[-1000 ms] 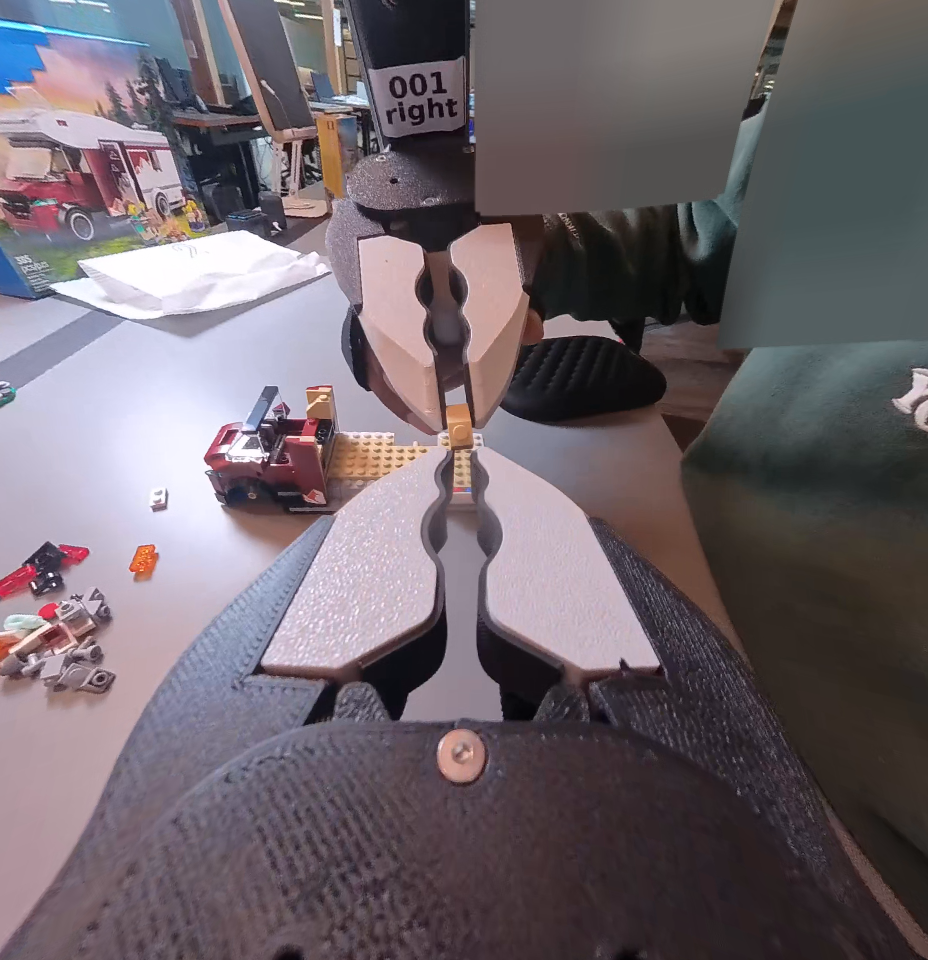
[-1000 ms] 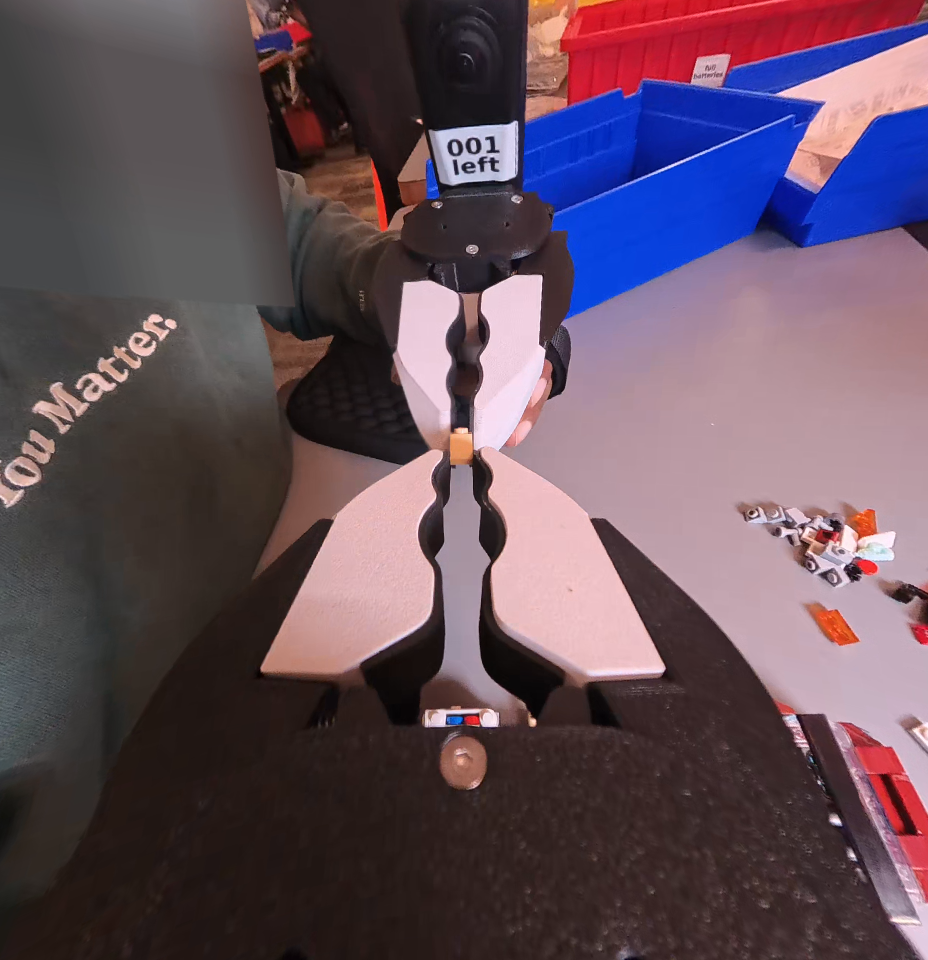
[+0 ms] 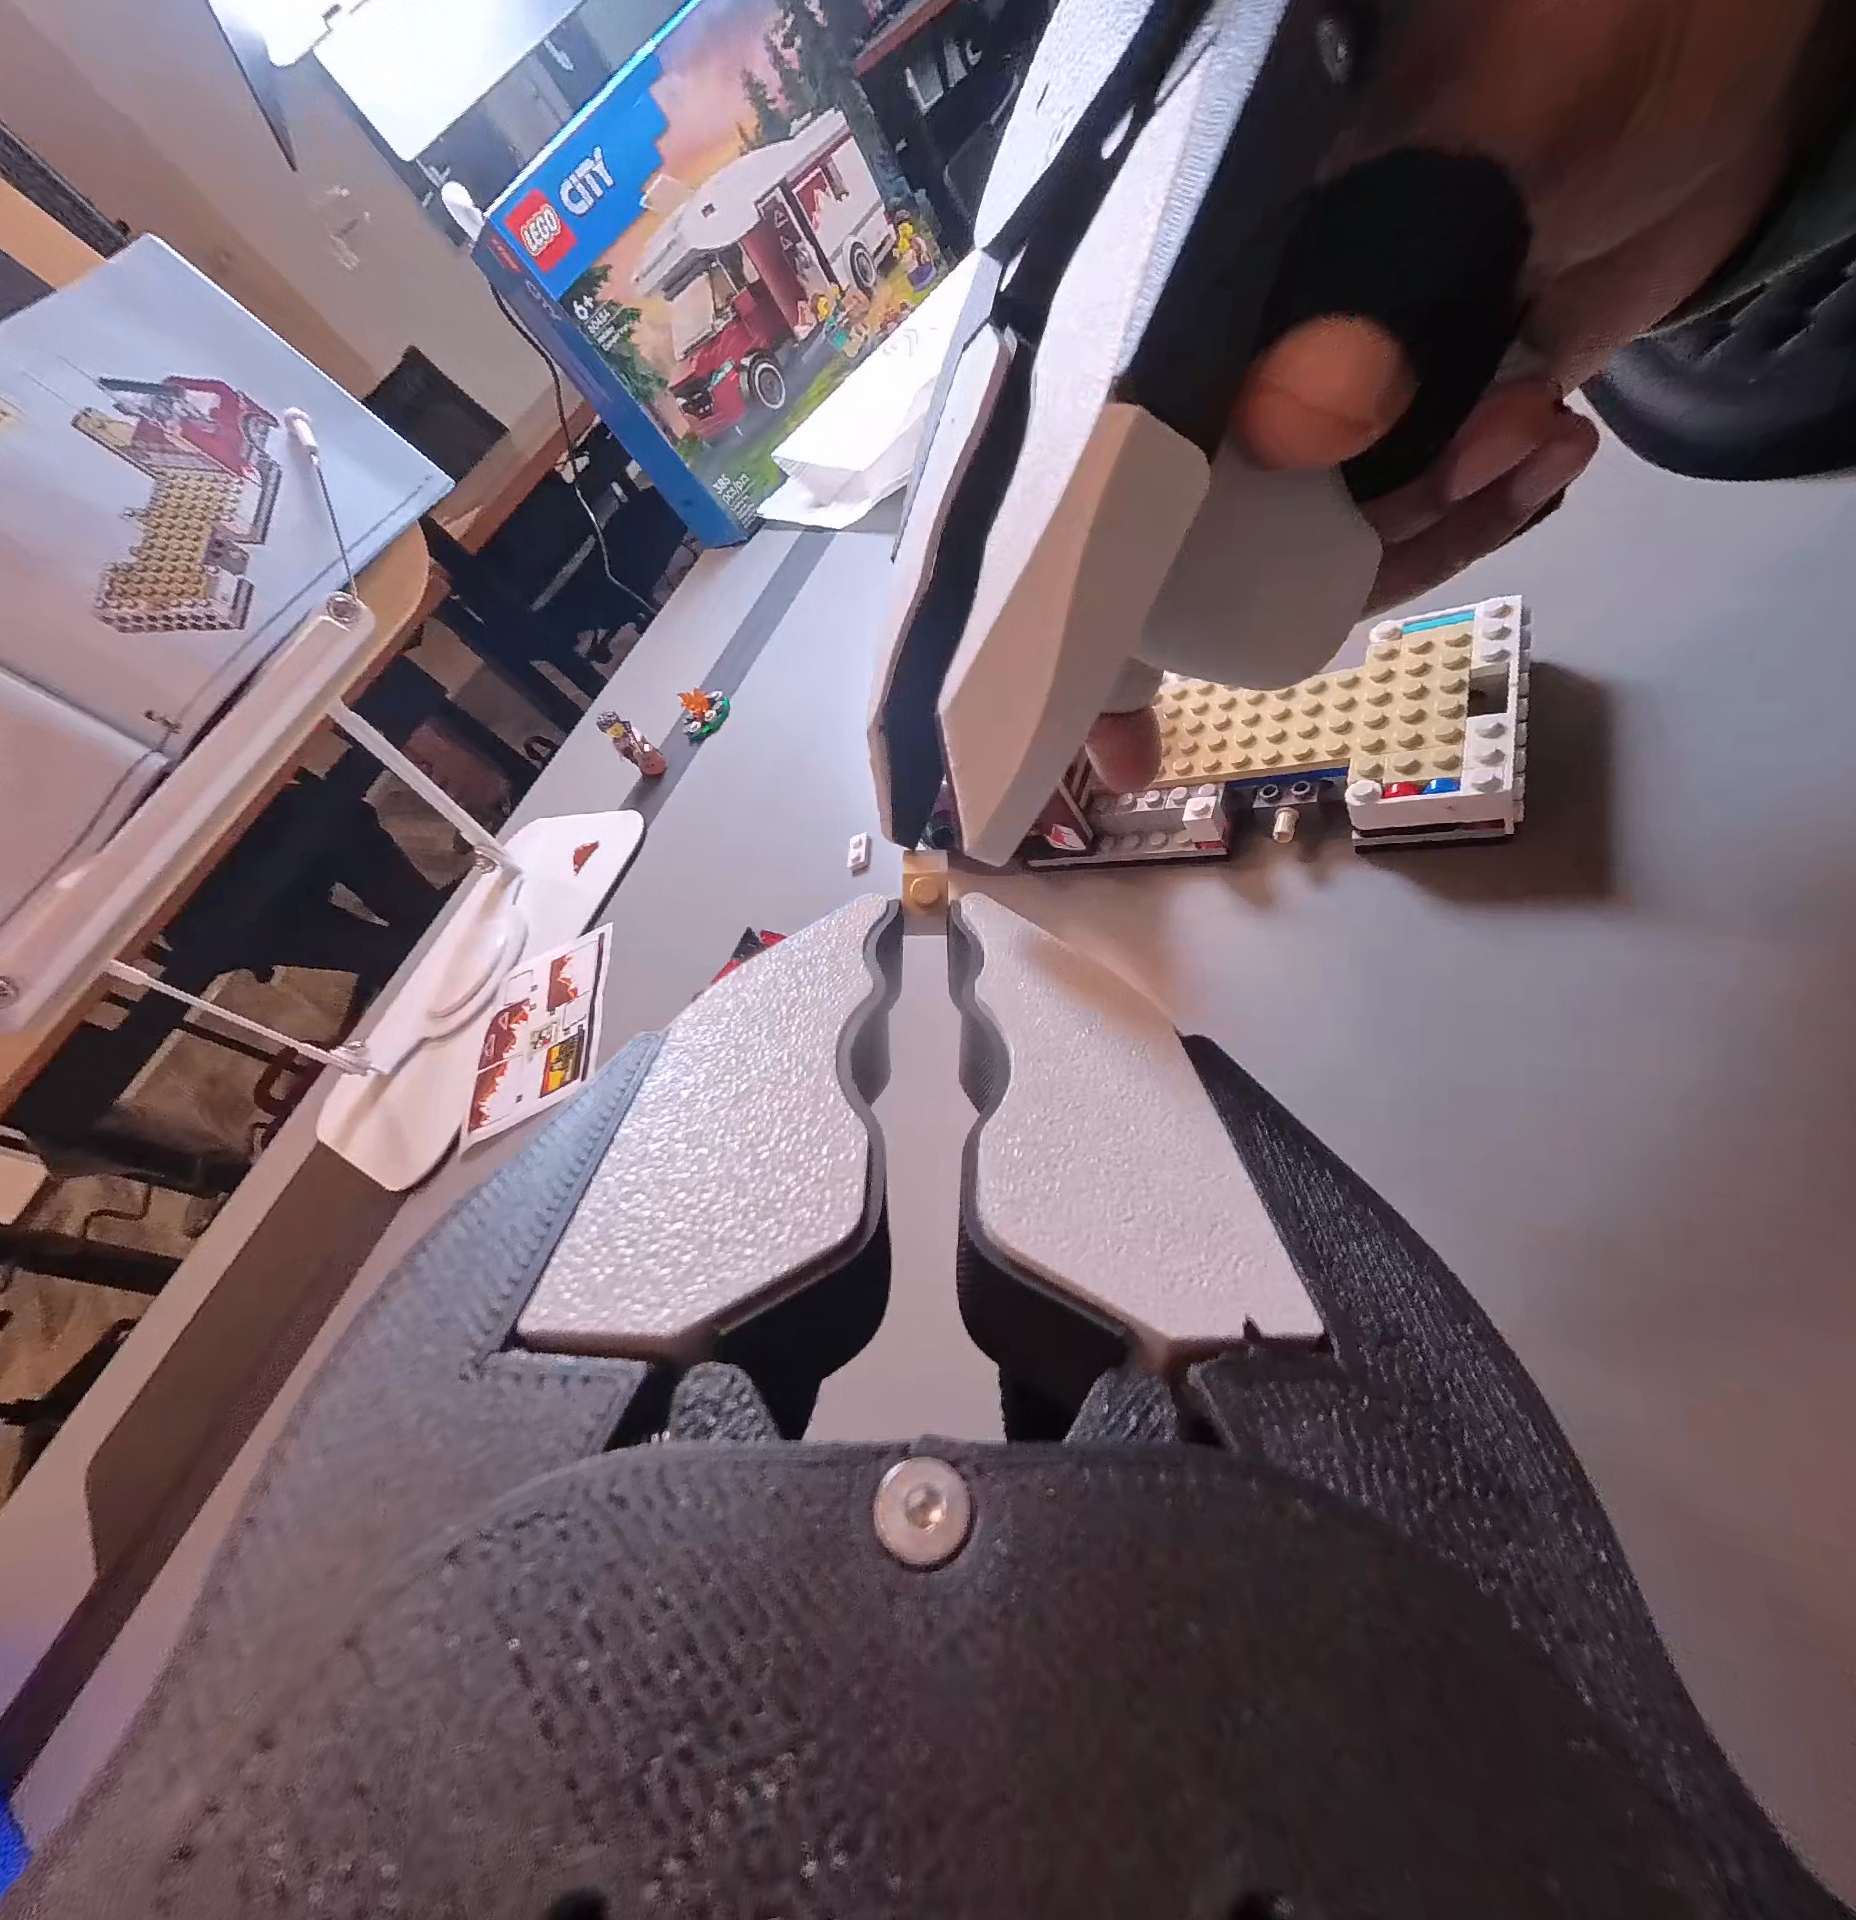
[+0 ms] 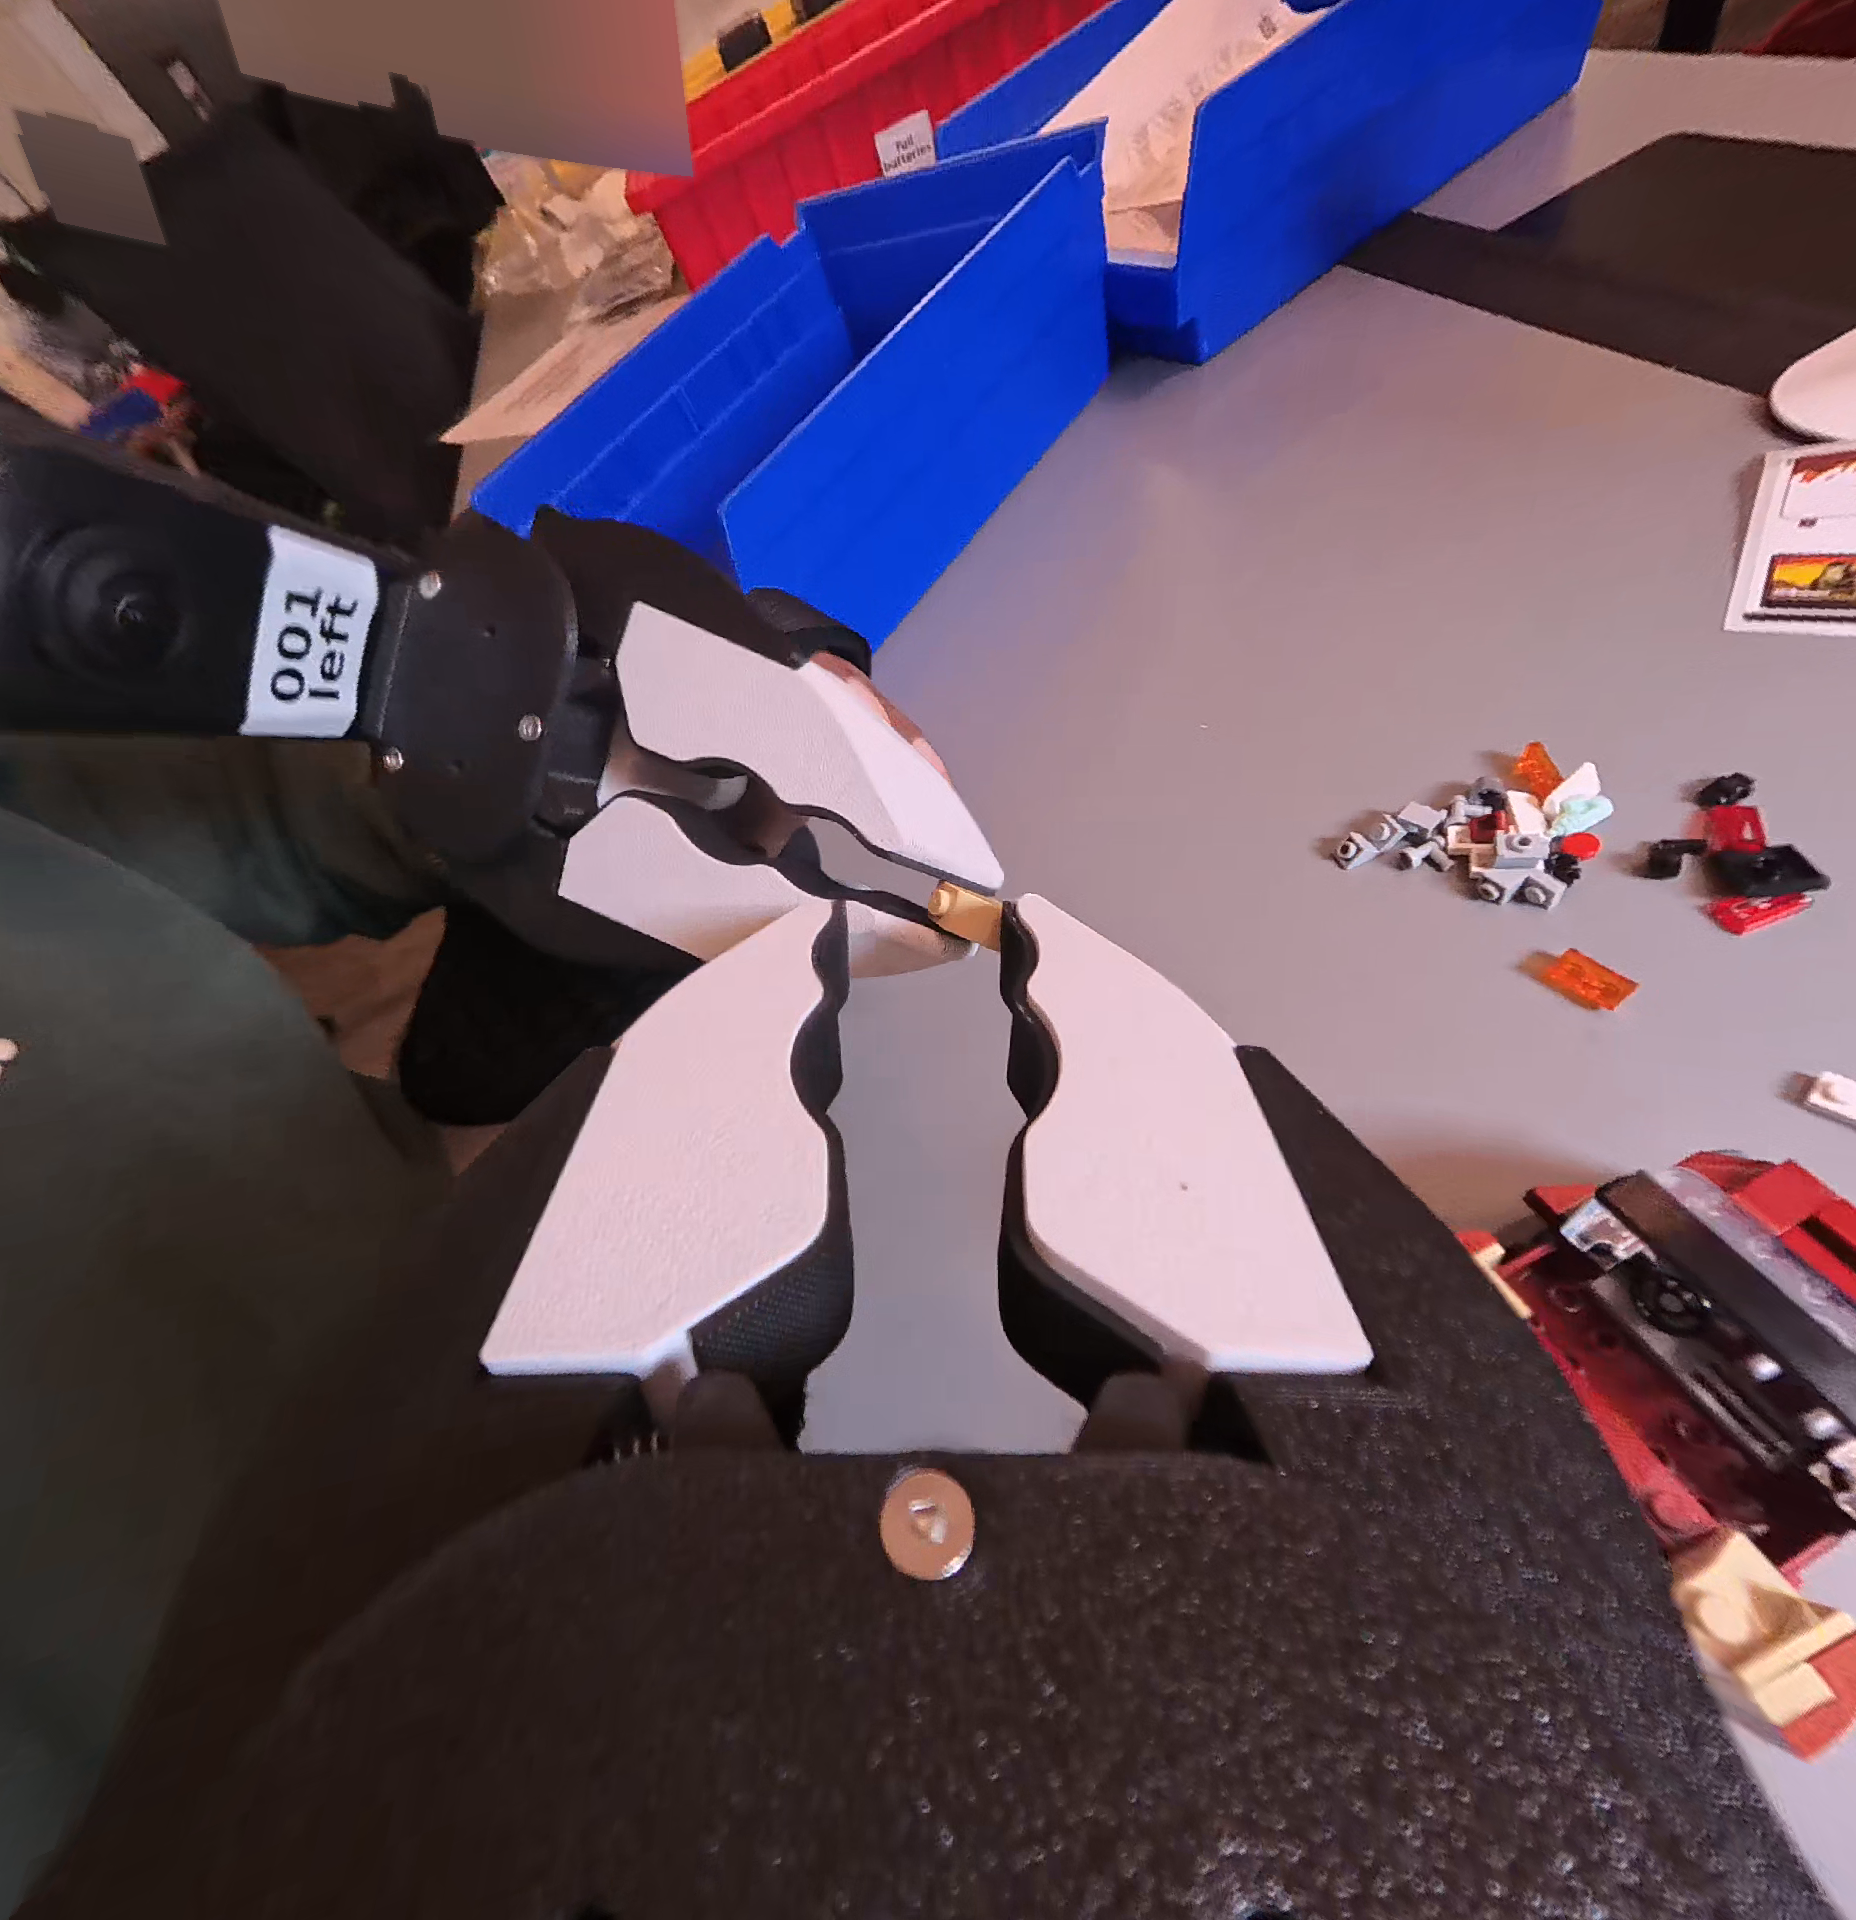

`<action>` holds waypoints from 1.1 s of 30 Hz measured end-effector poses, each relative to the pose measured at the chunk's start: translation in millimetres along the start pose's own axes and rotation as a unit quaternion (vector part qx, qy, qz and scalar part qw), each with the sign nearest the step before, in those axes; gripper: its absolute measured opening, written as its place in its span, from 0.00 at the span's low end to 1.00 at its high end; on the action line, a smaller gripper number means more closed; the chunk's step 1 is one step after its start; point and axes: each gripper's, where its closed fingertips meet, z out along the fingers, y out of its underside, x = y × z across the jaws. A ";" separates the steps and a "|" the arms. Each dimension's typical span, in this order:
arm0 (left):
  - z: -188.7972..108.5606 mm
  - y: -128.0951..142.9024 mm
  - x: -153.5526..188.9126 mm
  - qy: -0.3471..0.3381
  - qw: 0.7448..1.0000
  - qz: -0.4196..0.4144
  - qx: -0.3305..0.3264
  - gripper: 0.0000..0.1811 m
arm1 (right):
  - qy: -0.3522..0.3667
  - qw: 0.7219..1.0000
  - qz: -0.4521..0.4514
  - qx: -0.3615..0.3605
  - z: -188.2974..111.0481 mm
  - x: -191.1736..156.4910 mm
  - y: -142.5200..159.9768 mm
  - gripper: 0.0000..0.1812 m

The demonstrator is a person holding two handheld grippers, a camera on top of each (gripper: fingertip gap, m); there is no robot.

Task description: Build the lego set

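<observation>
We see the left gripper pinching a small tan brick at its tips. Only the left wrist view shows the half-built camper on the table — its floor is bumpy tan studs. The right gripper is spread wide; its right tip seems to touch the brick, holding nothing.

Fingers: pale, grainy matt plastic on rough black printed bodies. Bench: smooth grey laminate. Tan brick: glossy plastic.
</observation>
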 end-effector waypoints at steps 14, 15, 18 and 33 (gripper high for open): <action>-9.2 -20.2 4.6 -0.022 0.995 0.076 0.060 0.04 | -0.123 0.977 0.171 0.010 0.1 -4.9 1.0 0.10; -9.9 -21.0 4.6 -0.025 0.994 0.083 0.061 0.04 | -0.123 0.977 0.174 0.007 -0.3 -4.5 2.1 0.10; -10.2 -22.2 6.4 -0.032 0.992 0.102 0.062 0.04 | -0.119 0.979 0.166 0.005 -2.5 -4.9 3.1 0.08; 14.6 0.1 11.9 0.093 0.990 -0.096 0.034 0.16 | 0.102 0.948 -0.200 -0.224 -69.0 65.0 20.8 0.06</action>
